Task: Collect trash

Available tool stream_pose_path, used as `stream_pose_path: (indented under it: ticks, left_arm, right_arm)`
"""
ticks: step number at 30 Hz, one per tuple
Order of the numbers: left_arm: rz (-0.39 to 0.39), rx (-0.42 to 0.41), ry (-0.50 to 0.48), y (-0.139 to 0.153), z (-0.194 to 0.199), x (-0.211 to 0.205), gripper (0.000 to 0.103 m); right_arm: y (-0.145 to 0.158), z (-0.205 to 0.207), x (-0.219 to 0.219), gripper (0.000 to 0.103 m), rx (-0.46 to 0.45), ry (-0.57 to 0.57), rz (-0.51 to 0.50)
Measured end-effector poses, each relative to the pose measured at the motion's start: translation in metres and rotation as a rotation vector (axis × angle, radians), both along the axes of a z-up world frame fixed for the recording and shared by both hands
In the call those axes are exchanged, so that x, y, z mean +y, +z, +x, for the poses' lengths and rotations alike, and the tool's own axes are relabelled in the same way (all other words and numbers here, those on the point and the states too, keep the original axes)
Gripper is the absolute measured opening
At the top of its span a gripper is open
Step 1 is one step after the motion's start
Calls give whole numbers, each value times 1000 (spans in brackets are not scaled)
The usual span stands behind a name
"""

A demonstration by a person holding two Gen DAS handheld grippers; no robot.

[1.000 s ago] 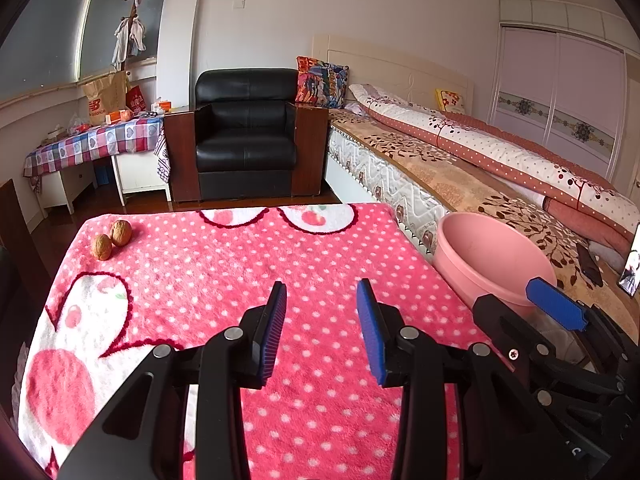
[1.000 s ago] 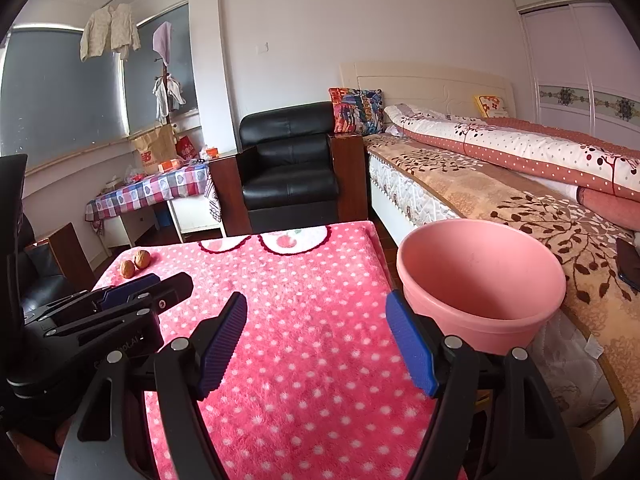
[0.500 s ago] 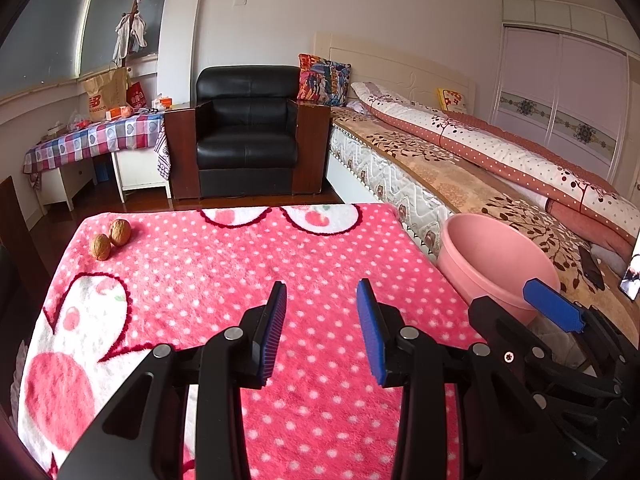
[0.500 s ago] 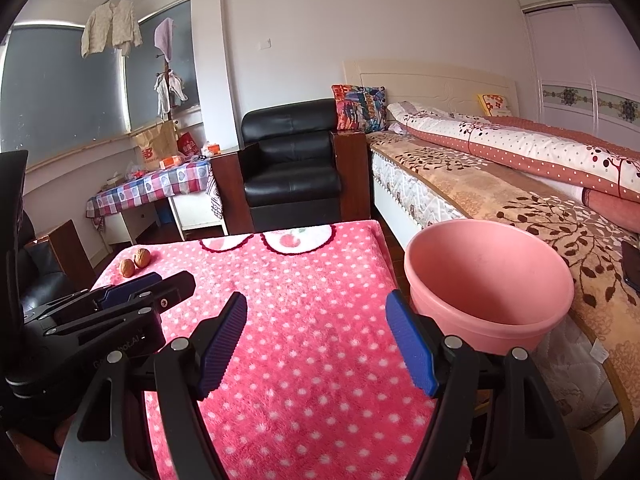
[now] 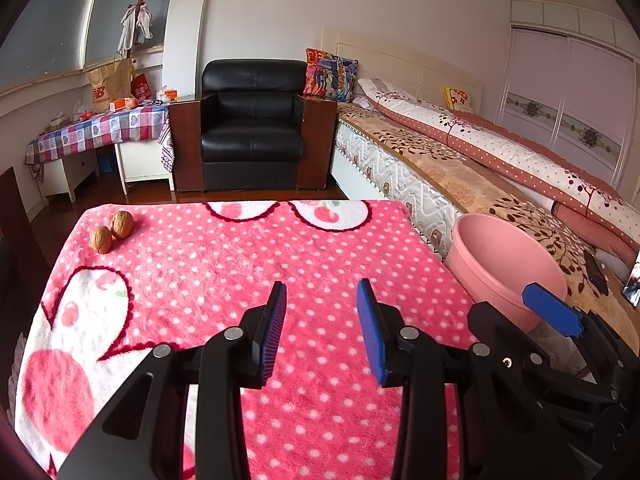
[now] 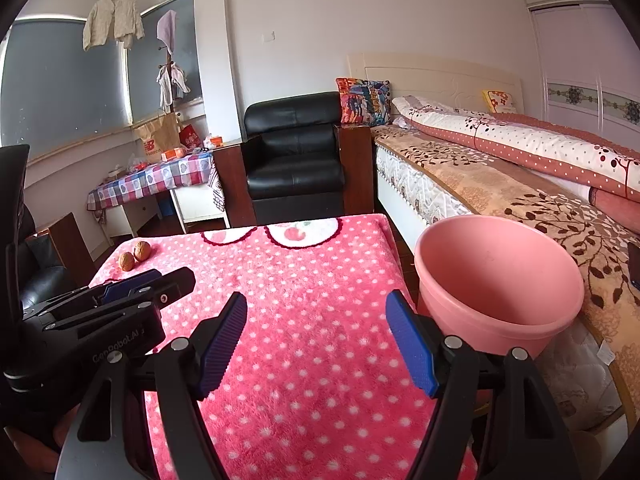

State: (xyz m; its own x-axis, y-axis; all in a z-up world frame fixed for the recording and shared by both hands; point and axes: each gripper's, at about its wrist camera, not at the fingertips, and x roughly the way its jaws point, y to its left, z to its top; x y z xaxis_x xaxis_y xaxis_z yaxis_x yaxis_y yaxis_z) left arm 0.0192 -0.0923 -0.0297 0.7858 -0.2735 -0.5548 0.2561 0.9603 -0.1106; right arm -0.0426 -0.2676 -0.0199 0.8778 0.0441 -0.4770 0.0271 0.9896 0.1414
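Note:
Two brown walnuts [image 5: 111, 230] lie side by side at the far left corner of the pink polka-dot blanket [image 5: 248, 264]; the right wrist view shows the walnuts [image 6: 135, 255] too. A pink plastic basin [image 5: 504, 268] stands just off the blanket's right edge, beside the bed; the basin [image 6: 496, 276] looks empty. My left gripper [image 5: 322, 304] hovers open over the near middle of the blanket, nothing between its blue pads. My right gripper [image 6: 316, 316] is open wider, beside the basin, also holding nothing.
A black leather armchair [image 5: 251, 136] stands beyond the blanket's far edge. A bed [image 5: 480, 168] with patterned covers runs along the right. A small table with a checked cloth [image 5: 100, 128] and bags is at the back left. A dark chair [image 6: 24, 240] sits at the left.

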Motion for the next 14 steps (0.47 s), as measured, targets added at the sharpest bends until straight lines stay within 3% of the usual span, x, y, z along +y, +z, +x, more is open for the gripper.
stream_pose_path:
  ticks: [14]
  left_arm:
    - [-12, 27, 30, -5, 11, 8, 37]
  right_arm:
    - [-5, 15, 5, 71, 27, 27, -7]
